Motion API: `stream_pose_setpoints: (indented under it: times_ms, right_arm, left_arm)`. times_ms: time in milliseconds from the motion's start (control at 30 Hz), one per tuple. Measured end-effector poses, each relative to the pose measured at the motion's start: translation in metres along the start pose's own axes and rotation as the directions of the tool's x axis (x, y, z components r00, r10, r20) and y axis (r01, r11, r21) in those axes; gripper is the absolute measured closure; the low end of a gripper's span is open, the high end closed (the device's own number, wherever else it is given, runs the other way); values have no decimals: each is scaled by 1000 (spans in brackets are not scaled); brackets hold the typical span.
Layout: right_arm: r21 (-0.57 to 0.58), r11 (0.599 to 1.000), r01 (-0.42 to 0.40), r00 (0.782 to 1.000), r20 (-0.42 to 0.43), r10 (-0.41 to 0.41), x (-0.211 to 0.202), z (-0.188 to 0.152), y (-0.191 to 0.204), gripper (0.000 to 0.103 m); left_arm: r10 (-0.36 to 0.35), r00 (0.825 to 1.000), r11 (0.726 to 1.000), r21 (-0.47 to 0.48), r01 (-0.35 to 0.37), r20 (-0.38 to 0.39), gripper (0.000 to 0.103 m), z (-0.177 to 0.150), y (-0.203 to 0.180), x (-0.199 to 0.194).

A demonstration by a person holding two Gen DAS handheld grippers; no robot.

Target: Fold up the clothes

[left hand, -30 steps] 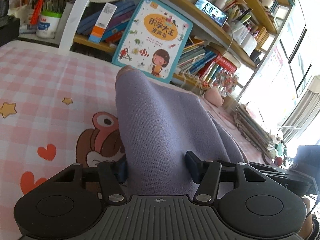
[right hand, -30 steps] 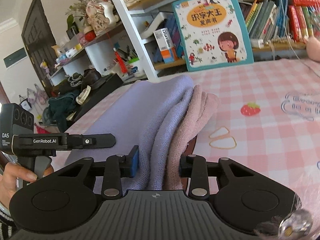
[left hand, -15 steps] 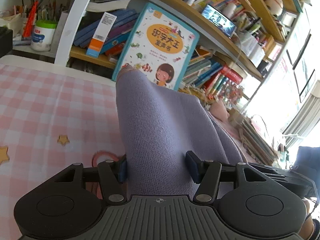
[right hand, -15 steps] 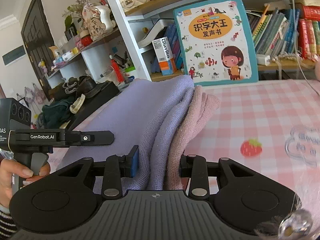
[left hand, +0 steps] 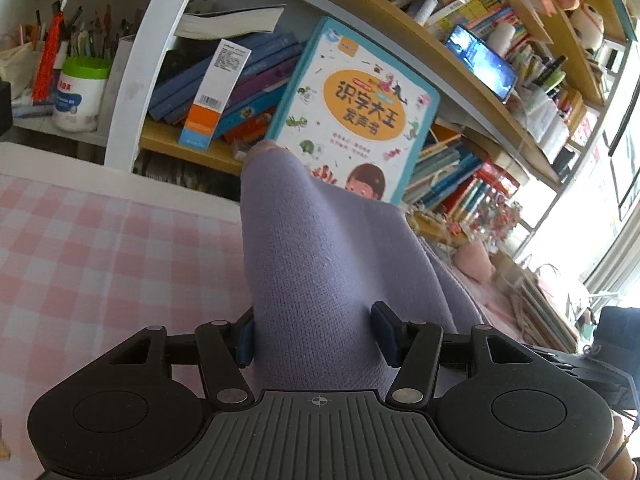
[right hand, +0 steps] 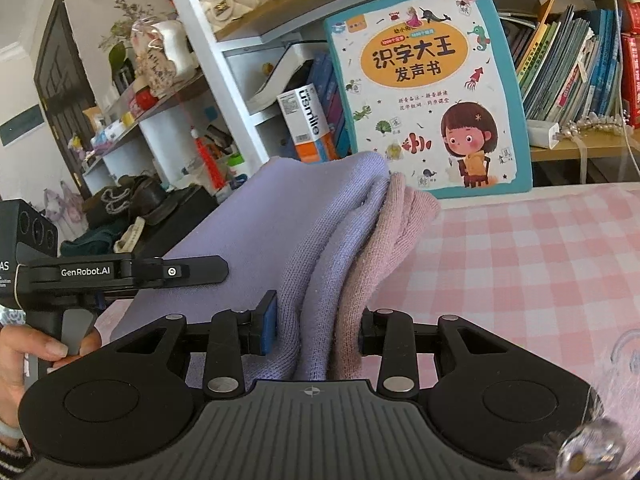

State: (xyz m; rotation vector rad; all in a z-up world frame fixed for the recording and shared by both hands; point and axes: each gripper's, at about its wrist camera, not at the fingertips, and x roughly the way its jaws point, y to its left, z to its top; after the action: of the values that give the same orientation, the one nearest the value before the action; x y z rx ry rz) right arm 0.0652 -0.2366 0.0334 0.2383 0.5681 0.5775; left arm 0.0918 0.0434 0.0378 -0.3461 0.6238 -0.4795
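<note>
Bookshelves crammed with books fill the far side of the room, running behind a surface spread with a pink-and-white checked cloth. At the far left, in the right wrist view, a dark door stands beyond white side shelves cluttered with small items.

A large children's picture book, teal-edged with an orange title patch and a cartoon girl, leans upright against the shelves at the far edge of the cloth.

The lavender knit garment is held up above the checked cloth between the two tools, stretched across from one to the other. In the right wrist view its purple layers bunch together with a pinkish layer on the right side.

The left gripper is pinching a thick fold of the garment, its blue-padded fingers pressed against the fabric from both sides. The right gripper likewise clamps the gathered purple and pink layers between its pads.

At the left of the right wrist view, a hand grips the handle of the other tool, which bears a white brand label.

A white tub with a green lid sits on a far left shelf, beside a red tassel.
</note>
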Motion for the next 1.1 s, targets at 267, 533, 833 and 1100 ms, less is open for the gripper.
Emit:
stream_pose_setpoints:
  times_ms: [267,533,833,1100]
  right_arm:
    - [-14,1000,13,1000,2,-13,28,17,-23,70]
    - [-20,1000,23,1000,-3,-23,55,24,-43,70]
    - [-5,999,32,999,-12,-32,73,30,-62,70]
    - [-11,1000,24,1000,-15,-24,86,41,-75,70]
  left_arm:
    - [4,1000,1000,-12,-4,23,46,16,13,34]
    - [8,1000,999,-54,-7,20,47,24,29,64]
    - [7,1000,998,-65,-6,19,47,27,36,88]
    - [8,999,996,-88,-5,34,47,33,41,101]
